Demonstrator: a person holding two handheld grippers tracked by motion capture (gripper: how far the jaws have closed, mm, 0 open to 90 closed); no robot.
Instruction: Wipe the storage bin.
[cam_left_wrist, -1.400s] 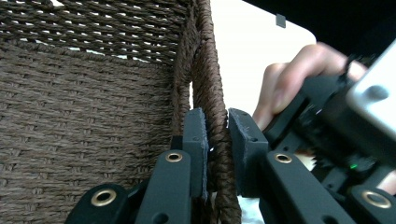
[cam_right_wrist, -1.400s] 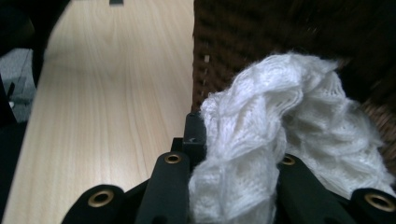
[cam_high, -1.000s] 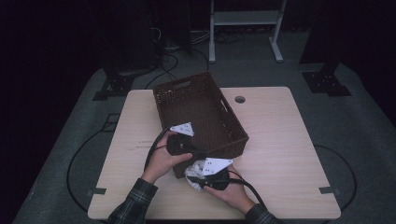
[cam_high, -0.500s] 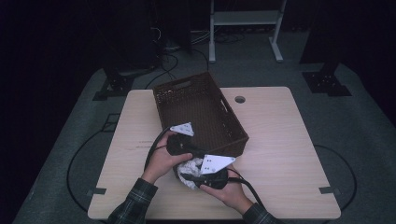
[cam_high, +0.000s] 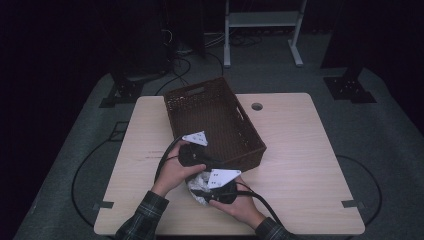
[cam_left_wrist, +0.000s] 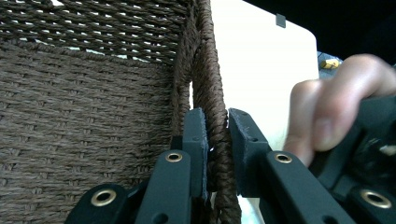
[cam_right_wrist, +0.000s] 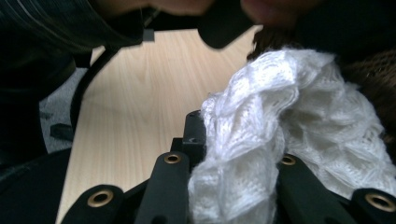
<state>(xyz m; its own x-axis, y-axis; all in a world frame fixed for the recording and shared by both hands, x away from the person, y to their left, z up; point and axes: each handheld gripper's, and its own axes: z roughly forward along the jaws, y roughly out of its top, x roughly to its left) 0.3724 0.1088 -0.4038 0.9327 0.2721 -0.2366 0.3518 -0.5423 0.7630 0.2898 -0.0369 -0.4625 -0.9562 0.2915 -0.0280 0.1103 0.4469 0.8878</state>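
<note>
The pale wooden counter (cam_high: 300, 150) carries a dark brown woven rectangular basket (cam_high: 215, 120), set at an angle near its middle. The left gripper (cam_left_wrist: 216, 135) is clamped on the basket's near rim, one jaw inside the wall and one outside. Just beside that corner, the right gripper (cam_right_wrist: 233, 154) grips a white knitted cloth (cam_right_wrist: 289, 140); it seems to rest against the basket, though the high view is dim.

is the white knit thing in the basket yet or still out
Out. The white knit cloth sits bunched in the right gripper over the table, beside the basket.
</note>
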